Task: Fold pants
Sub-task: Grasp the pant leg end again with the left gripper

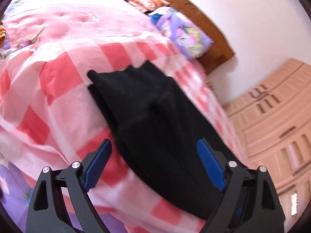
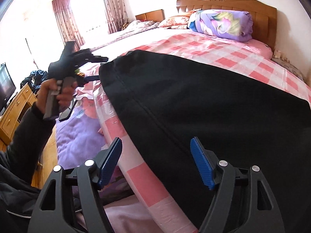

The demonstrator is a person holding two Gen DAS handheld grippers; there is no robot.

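Observation:
Black pants (image 2: 194, 97) lie folded lengthwise on the pink checked bedcover (image 2: 213, 48), running from near me toward the left. My right gripper (image 2: 155, 140) hovers open over the near edge of the cloth, and its blue pads touch nothing. A hand (image 2: 58, 91) holds my left gripper (image 2: 99, 69) at the far left end of the pants. In the left wrist view the pants (image 1: 155, 106) stretch away as a long black strip. There the left gripper (image 1: 154, 141) stands open above the near end, gripping no cloth.
A rolled purple floral quilt (image 2: 223, 23) rests against the wooden headboard (image 2: 262, 9). A purple blanket (image 2: 77, 136) hangs at the bed's left side, with a flat black object (image 2: 67, 112) on it. A desk (image 2: 11, 108) with a TV (image 2: 5, 85) stands far left; a wardrobe (image 1: 272, 116) is beside the bed.

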